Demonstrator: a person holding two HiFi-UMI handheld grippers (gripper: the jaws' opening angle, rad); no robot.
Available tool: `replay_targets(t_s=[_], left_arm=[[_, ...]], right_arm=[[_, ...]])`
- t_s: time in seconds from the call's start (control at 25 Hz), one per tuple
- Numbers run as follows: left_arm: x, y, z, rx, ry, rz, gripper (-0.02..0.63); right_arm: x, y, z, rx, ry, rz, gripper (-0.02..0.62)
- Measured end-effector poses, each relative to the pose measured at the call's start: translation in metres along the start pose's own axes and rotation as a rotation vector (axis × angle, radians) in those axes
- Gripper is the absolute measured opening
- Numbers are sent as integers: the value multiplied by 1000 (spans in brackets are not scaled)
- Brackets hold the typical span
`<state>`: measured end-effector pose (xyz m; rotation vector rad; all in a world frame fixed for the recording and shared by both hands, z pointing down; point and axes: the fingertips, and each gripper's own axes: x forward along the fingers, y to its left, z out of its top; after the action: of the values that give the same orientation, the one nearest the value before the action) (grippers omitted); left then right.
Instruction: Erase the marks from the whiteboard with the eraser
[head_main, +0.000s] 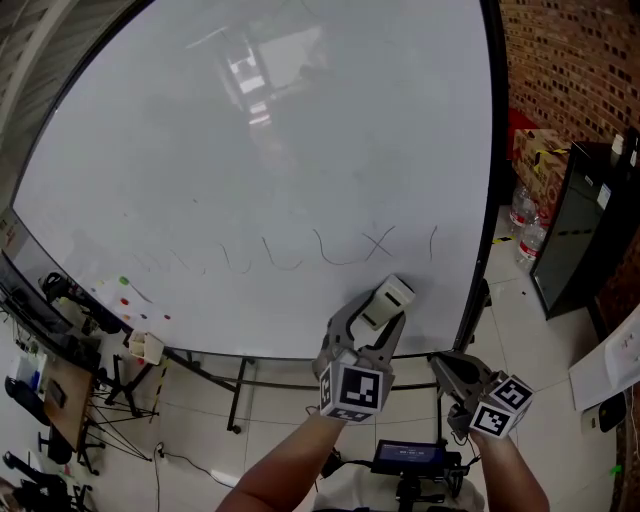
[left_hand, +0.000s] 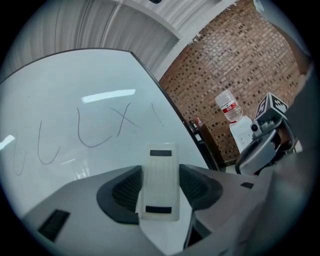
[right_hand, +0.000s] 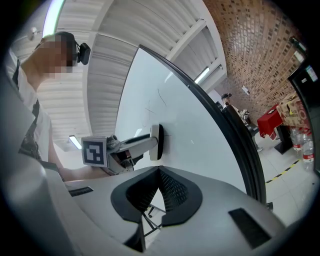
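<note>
Left gripper (left_hand: 160, 189) holds the eraser (left_hand: 160, 182), its jaws set fairly wide and pressed on the eraser's two long sides. The pale plastic back with two dark strips faces the gripper's camera. The eraser stands on end and sticks out past the jaw tips towards the whiteboard (head_main: 250, 150).

From the right gripper view, the eraser's dark felt face is turned to the board and sits right at its surface; whether it actually touches cannot be told. From the head view, it is low on the board's right part, just under the X at the right end of the marks (head_main: 340, 250). These are a row of faint loops, the X and a short stroke.

The right gripper (right_hand: 159, 192) is empty, jaw tips together, to the right of the left gripper and away from the board.
</note>
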<state>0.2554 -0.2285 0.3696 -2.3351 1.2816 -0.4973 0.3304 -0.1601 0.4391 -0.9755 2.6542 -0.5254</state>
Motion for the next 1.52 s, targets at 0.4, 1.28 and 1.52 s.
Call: replay_targets(t_s=[0.4,1.28,1.52], left_arm=[[5,-20,-53,-270,106,-86,273],[10,-28,-17,-160,66,15,264],[16,-22,29,27,-25,77,263]], right_arm=[[-20,4,-6,0,-8,-33,15],[-57,-1,6,-2,-44,-91,15],[-58,-9,2,13,-40,-112,15]])
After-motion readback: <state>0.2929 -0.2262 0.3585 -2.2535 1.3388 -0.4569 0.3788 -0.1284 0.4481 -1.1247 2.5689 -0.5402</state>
